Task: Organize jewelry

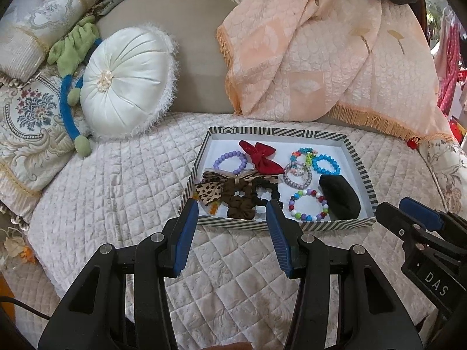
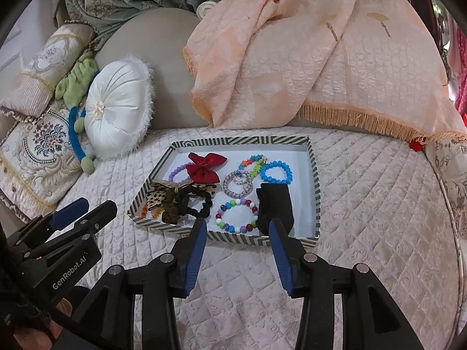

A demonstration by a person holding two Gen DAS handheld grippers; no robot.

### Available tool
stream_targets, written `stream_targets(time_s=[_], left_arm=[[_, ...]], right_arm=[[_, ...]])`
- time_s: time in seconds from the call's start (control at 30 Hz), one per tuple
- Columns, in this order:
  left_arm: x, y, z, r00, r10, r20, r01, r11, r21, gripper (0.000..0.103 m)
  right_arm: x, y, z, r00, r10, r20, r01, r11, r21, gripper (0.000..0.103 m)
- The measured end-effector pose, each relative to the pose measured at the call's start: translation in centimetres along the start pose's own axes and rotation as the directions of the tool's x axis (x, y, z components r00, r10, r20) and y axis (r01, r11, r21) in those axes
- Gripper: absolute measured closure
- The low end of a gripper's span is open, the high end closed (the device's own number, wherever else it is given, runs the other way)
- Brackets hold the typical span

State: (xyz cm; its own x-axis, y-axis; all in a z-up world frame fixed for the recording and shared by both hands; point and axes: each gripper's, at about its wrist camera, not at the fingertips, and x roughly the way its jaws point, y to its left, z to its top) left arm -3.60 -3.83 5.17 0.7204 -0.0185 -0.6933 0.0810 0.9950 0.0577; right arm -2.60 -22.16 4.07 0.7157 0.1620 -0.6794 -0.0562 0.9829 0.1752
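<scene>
A striped tray (image 1: 292, 131) (image 2: 239, 140) with a white floor lies on the quilted cover. In it are a red bow (image 1: 261, 157) (image 2: 204, 167), a purple bead bracelet (image 1: 229, 157), a leopard bow (image 1: 208, 191) (image 2: 159, 195), a brown scrunchie (image 1: 239, 208), a multicolour bead bracelet (image 1: 308, 204) (image 2: 236, 214), a blue bracelet (image 1: 325, 164) (image 2: 275, 172), a silver bracelet (image 2: 236, 186) and a black cloth piece (image 1: 340, 199) (image 2: 274, 204). My left gripper (image 1: 232, 207) (image 2: 97, 205) hovers open before the tray's near left rim. My right gripper (image 2: 238, 224) (image 1: 394, 207) is open at the near right rim, holding nothing.
A round white cushion (image 1: 125, 83) (image 2: 118, 110), a green and blue soft toy (image 1: 73, 49) and embroidered pillows (image 1: 29, 116) sit at the back left. A peach fringed throw (image 1: 335, 67) (image 2: 306, 73) drapes over the backrest behind the tray. Quilted cover (image 2: 379, 204) stretches to the right.
</scene>
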Motion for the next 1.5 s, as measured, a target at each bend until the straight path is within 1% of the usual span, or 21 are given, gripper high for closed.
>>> stream_targets(time_s=[0.5, 1.5], left_arm=[[-1.3, -0.1, -0.1, 1.000, 0.007, 0.019, -0.007, 1.000, 0.007, 0.055], [-1.2, -0.3, 0.0, 1.000, 0.009, 0.014, -0.010, 1.000, 0.008, 0.055]], right_arm=[[-0.9, 0.7, -0.3, 1.000, -0.002, 0.006, 0.003, 1.000, -0.013, 0.054], [-0.3, 0.8, -0.5, 1.000, -0.003, -0.014, 0.002, 1.000, -0.026, 0.050]])
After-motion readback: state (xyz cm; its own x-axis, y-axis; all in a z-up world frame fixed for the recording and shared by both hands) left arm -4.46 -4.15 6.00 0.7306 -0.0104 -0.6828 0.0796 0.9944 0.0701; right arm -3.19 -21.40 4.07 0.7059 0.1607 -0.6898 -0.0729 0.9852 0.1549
